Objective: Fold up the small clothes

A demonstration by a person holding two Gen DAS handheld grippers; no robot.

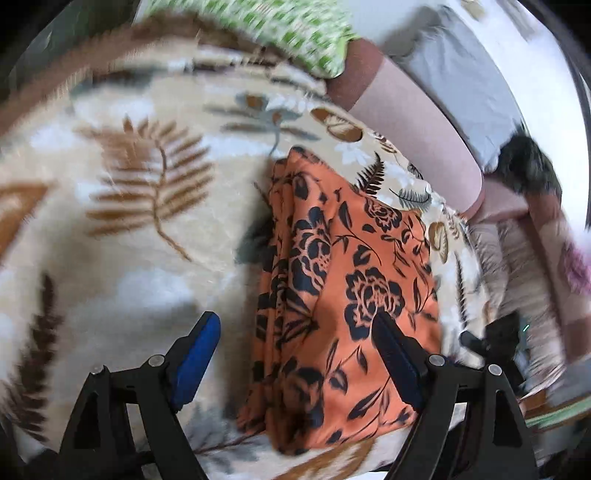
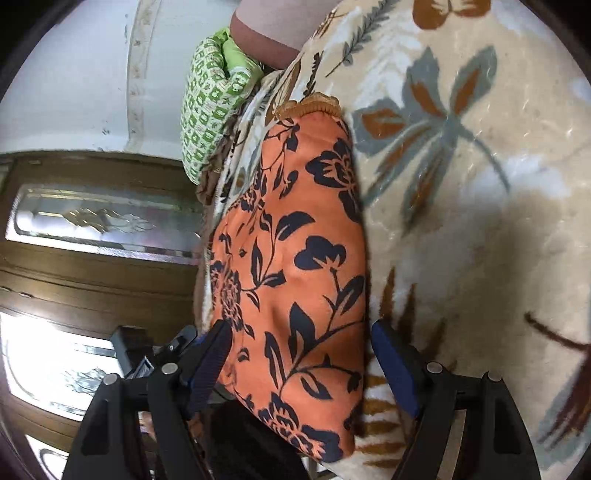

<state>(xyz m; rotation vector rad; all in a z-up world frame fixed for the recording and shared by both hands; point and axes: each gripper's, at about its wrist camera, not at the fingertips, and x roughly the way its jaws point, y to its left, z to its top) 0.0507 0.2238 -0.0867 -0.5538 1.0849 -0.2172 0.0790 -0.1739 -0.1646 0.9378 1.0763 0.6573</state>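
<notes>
Both tools stand wide open with nothing between their blue-padded fingers. From the left wrist view, the left tool hangs over the folded orange garment with a dark navy flower print; its right finger lies over the cloth, while its left finger sits off to the side above the cream plush blanket printed with brown and grey fern leaves. Whether either finger touches the fabric cannot be told.

That garment lies folded into a narrow stack on the blanket, straight ahead of the left tool, with bunched pleats along its left edge. Beyond it, further ahead and to the right, a green-and-white patterned cloth rests at the far edge of the blanket, beside a pinkish-brown padded surface.

From the right wrist view, the right tool straddles the near end of the same orange garment, one finger on each side of it, apart from the cloth edges. An orange ruffled trim shows at the garment's far end. Ahead and left sits the green-and-white cloth; to the left is a dark wooden door with frosted glass panels. The blanket spreads to the right of this tool.

No containers appear in either view.
</notes>
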